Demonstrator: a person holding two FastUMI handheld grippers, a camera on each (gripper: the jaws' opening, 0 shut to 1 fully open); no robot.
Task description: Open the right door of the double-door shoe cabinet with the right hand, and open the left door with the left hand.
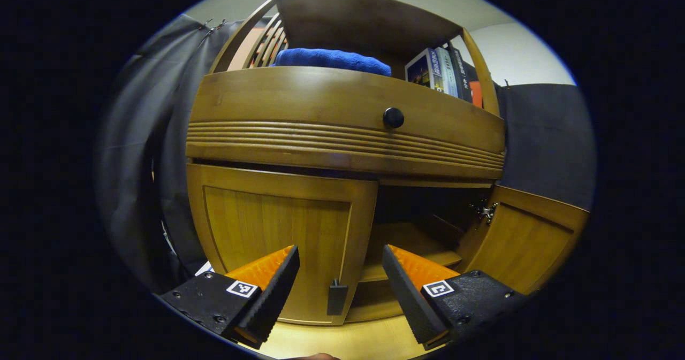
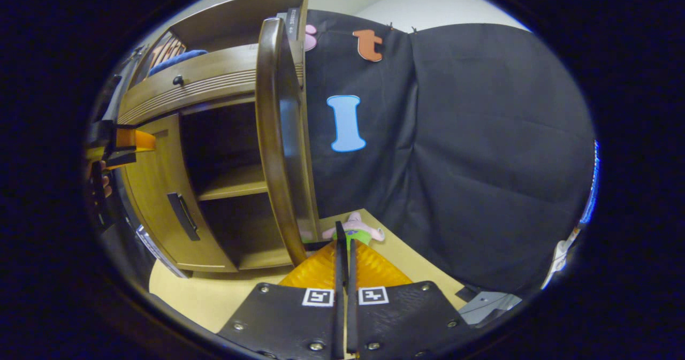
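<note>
The shoe cabinet's right door (image 2: 278, 140) stands swung wide open, its shelves (image 2: 233, 186) bare to view, while the left door (image 1: 278, 231) is closed with its dark handle (image 1: 337, 297) low by the inner edge. Your left gripper (image 1: 340, 280) hangs right before that handle, jaws spread apart around empty air. Your right gripper (image 2: 343, 242) sits just beside the open door's edge, jaws pressed together on nothing, a plush toy (image 2: 356, 230) on the floor beyond.

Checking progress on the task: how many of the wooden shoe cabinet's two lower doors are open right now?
1. The right wooden door is swung open beside the shut right gripper; the left wooden door is closed, facing the open left gripper.
</note>
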